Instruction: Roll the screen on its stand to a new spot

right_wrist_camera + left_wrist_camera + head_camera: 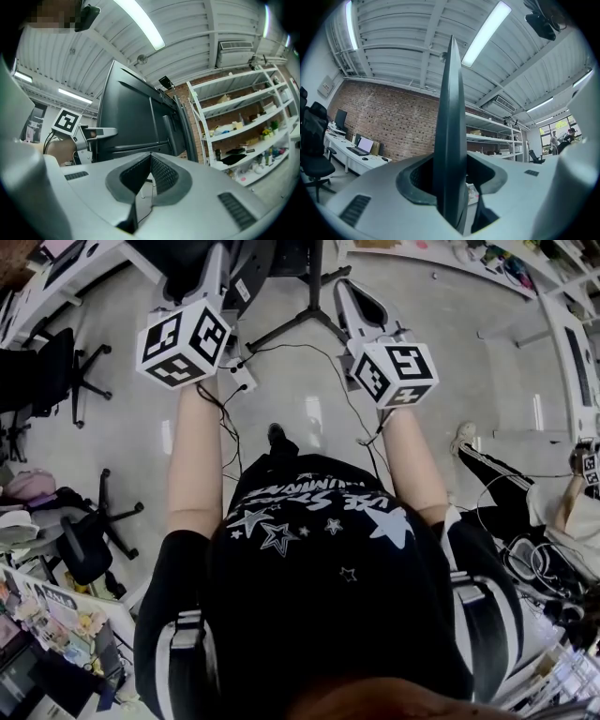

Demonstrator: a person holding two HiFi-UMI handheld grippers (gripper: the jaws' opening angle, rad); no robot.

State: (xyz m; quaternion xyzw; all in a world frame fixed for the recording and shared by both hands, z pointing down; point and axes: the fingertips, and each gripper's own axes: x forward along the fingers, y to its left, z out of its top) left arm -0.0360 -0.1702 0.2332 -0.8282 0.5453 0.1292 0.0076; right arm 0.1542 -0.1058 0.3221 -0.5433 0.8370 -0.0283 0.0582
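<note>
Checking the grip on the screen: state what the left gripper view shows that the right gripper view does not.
Left only: the screen edge-on, clamped in the left gripper's jaws; a desk with a laptop. Right only: the screen's broad back, the left gripper from outside, the right gripper's jaws shut on nothing. Both: the screen, shelves, ceiling lights.

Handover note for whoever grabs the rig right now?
Left gripper: shut on the edge of the screen.
Right gripper: shut, empty, by the back of the screen; contact unclear.
Screen: upright on its stand, straight ahead.
Done: left hold taken; how far it has rolled cannot be told.
Left: roll it to the new spot, then let go.
</note>
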